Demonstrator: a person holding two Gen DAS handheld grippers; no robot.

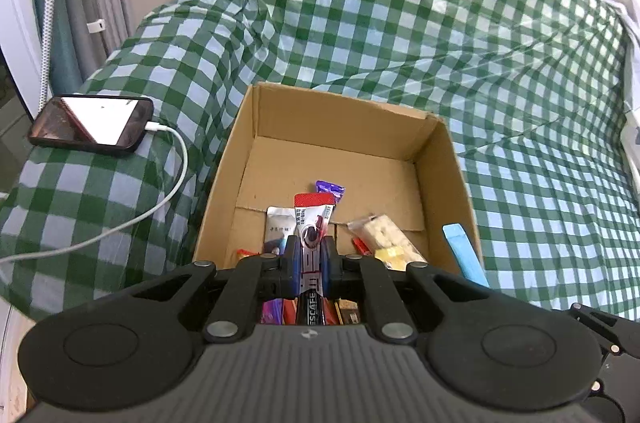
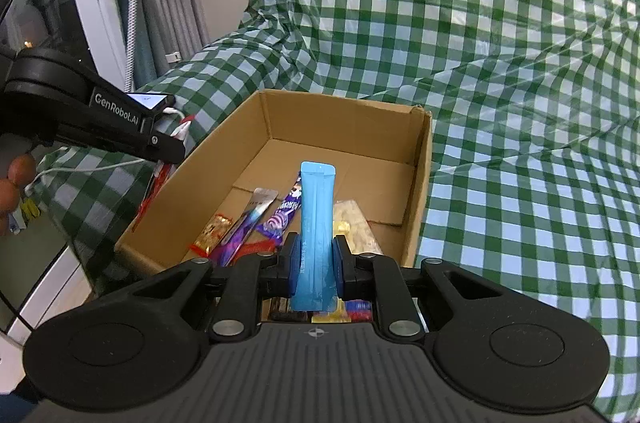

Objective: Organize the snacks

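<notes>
Glossy red-topped sachet point(image 1: 311, 223) clamped in left tongs point(image 1: 309, 255), flat blue stick point(image 2: 316, 223) in right tongs point(image 2: 316, 259), over cardboard box point(image 1: 440, 159).

Both hand-held grippers point(image 1: 309, 255) point(image 2: 316, 257) clamped, angled down.

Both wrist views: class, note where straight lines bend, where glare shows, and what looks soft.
Left wrist view: the brown cardboard box edges bow outward, and the black smartphone screen glares white. Right wrist view: the green-and-white checked cloth curves toward the frame edge and shows pale sheen streaks; the window area at far left looks soft.
</notes>
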